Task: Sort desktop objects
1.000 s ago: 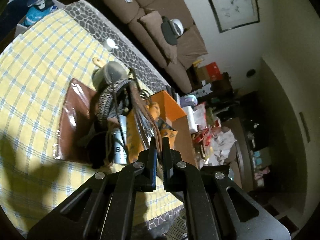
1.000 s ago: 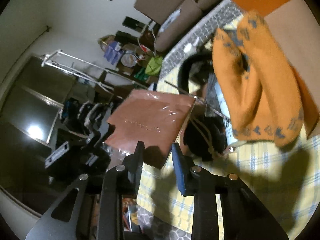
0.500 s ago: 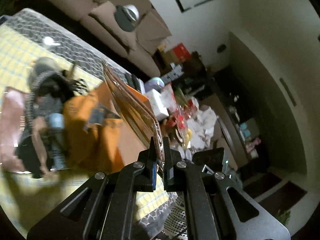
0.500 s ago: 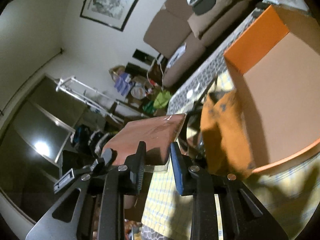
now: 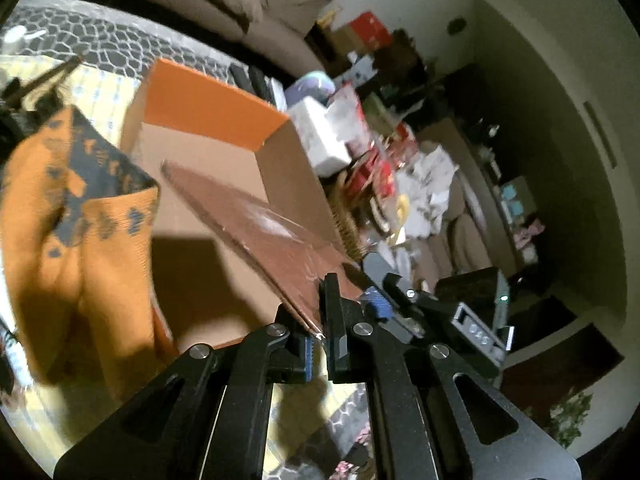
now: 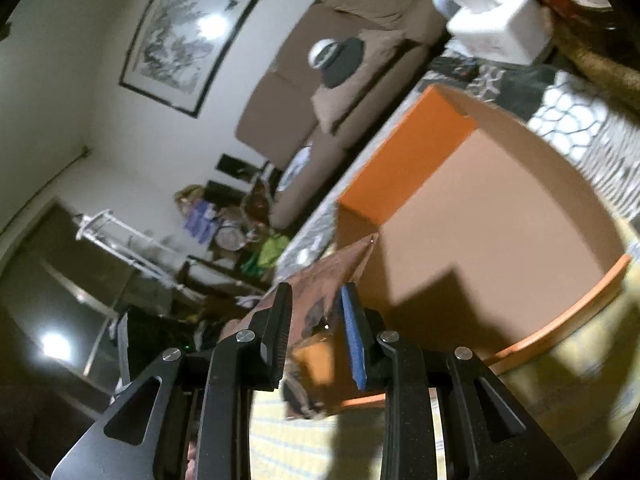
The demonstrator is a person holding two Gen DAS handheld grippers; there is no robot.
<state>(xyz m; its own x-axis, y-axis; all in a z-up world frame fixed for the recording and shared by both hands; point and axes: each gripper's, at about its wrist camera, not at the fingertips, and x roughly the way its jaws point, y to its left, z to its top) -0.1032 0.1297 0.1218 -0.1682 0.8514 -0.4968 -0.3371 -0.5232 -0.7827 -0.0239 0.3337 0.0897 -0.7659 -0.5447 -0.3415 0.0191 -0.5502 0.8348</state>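
Observation:
My left gripper point(image 5: 318, 320) is shut on the edge of a flat brown plastic-wrapped packet point(image 5: 260, 232) and holds it over the open orange cardboard box point(image 5: 208, 96). The packet also shows in the right wrist view point(image 6: 320, 276), seen between my right gripper's fingers. My right gripper point(image 6: 316, 316) is open, near the packet's corner, over the box's front rim point(image 6: 560, 320). An orange knitted cloth with dark marks point(image 5: 76, 216) hangs over the box's left side.
The box stands on a yellow checked tablecloth point(image 6: 520, 420) with a grey pebble-pattern border point(image 5: 104, 44). A brown sofa point(image 6: 320, 92) lies beyond the table. A cluttered side table with a white box point(image 5: 320, 136) stands to the right.
My left gripper has carried the brown packet from the pile on the left to above the open box. My right gripper has moved along with it and now looks into the box.

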